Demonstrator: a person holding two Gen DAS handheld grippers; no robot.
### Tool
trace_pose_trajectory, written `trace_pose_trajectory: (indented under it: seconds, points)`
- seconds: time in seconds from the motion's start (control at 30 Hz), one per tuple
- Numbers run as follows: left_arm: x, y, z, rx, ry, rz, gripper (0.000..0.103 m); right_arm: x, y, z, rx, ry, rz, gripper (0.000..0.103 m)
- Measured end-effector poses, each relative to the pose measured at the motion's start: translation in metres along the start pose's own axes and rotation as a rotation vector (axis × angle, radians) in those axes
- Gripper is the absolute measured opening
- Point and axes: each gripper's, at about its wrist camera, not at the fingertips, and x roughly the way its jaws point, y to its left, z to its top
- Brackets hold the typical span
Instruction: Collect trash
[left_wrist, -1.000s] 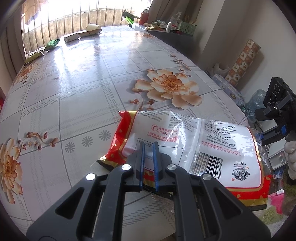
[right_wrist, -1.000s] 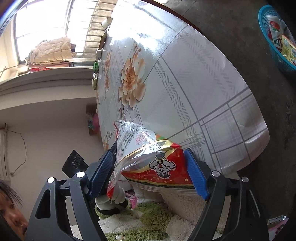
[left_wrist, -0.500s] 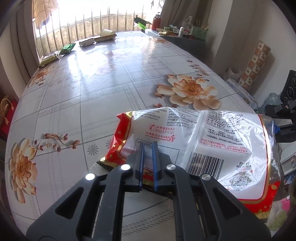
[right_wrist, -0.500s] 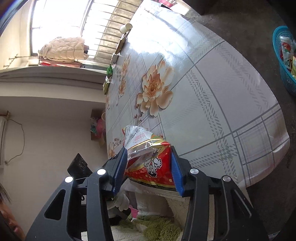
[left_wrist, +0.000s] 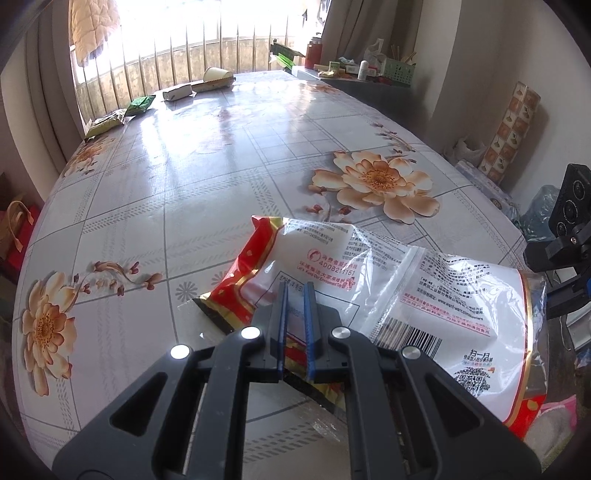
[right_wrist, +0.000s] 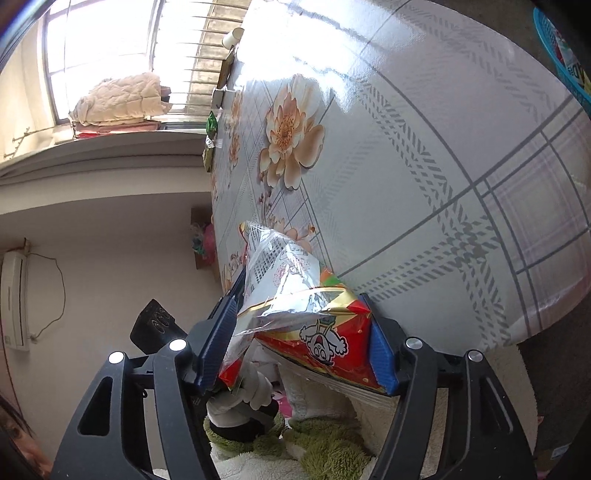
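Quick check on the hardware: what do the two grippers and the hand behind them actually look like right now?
Both the left gripper and the right gripper are matte black plastic frames with cut-out windows and round silver screw heads. Their fingers carry blue ribbed pads. The right wrist view shows a gloved hand in white fabric. No cables or printed markings are visible.
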Motion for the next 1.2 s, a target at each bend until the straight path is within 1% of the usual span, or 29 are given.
trace_pose_trajectory:
  seconds: [0.07, 0.1, 0.17, 0.2, 0.3, 0.33, 0.4, 0.47, 0.53, 0.57, 0.67, 0.73, 0.83, 0.93, 1.0, 1.07, 1.1, 1.13, 1.2]
  points:
    - [-0.002, -0.001, -0.003, -0.014, -0.003, -0.012, 0.005, 0.0, 0.002, -0.003, -0.009, -0.023, -0.008, 0.065]
    - [-0.003, -0.003, -0.005, -0.008, -0.004, -0.006, 0.004, 0.001, 0.004, -0.004, -0.02, -0.035, -0.019, 0.065]
    - [-0.005, -0.009, -0.009, 0.013, -0.011, 0.024, 0.003, 0.001, 0.008, -0.007, -0.06, -0.062, -0.05, 0.061]
    - [-0.006, -0.011, -0.011, 0.019, -0.015, 0.034, 0.0, 0.0, 0.009, -0.011, -0.081, -0.074, -0.074, 0.058]
    - [-0.008, -0.012, -0.012, 0.013, -0.022, 0.045, 0.0, -0.005, 0.012, -0.019, -0.149, -0.114, -0.131, 0.042]
    - [-0.009, -0.011, -0.012, 0.001, -0.02, 0.038, 0.0, -0.007, 0.012, -0.023, -0.168, -0.123, -0.143, 0.031]
    - [-0.009, -0.011, -0.01, -0.02, -0.013, 0.012, 0.0, -0.014, 0.012, -0.028, -0.199, -0.148, -0.143, 0.027]
    - [-0.008, -0.017, -0.006, -0.017, -0.007, -0.006, 0.0, -0.026, 0.011, -0.031, -0.227, -0.186, -0.148, 0.022]
    - [-0.005, -0.028, 0.0, -0.012, -0.005, -0.041, 0.0, -0.046, 0.006, -0.029, -0.249, -0.236, -0.13, 0.019]
    - [-0.002, -0.036, 0.006, 0.0, -0.001, -0.057, 0.0, -0.056, 0.003, -0.028, -0.253, -0.263, -0.127, 0.015]
    - [0.014, -0.069, 0.027, 0.056, 0.016, -0.107, 0.0, -0.089, -0.013, -0.019, -0.237, -0.344, -0.104, 0.013]
    - [0.028, -0.095, 0.044, 0.091, 0.029, -0.133, 0.0, -0.111, -0.028, -0.01, -0.21, -0.391, -0.074, 0.012]
    - [0.049, -0.13, 0.067, 0.124, 0.047, -0.171, 0.0, -0.145, -0.055, 0.004, -0.147, -0.447, 0.01, 0.01]
    - [0.067, -0.165, 0.094, 0.125, 0.069, -0.258, 0.0, -0.18, -0.081, 0.019, -0.094, -0.52, 0.095, 0.008]
    - [0.08, -0.193, 0.113, 0.148, 0.083, -0.309, 0.0, -0.206, -0.098, 0.028, -0.072, -0.586, 0.104, 0.008]
    - [0.092, -0.224, 0.133, 0.174, 0.089, -0.368, 0.004, -0.231, -0.117, 0.039, -0.047, -0.657, 0.103, 0.008]
    - [0.097, -0.238, 0.14, 0.192, 0.089, -0.398, 0.009, -0.241, -0.128, 0.044, -0.029, -0.687, 0.101, 0.008]
    - [0.102, -0.251, 0.146, 0.209, 0.089, -0.409, 0.012, -0.252, -0.141, 0.051, -0.011, -0.714, 0.091, 0.008]
    - [0.106, -0.267, 0.153, 0.222, 0.087, -0.434, 0.013, -0.263, -0.17, 0.068, 0.035, -0.755, 0.033, 0.008]
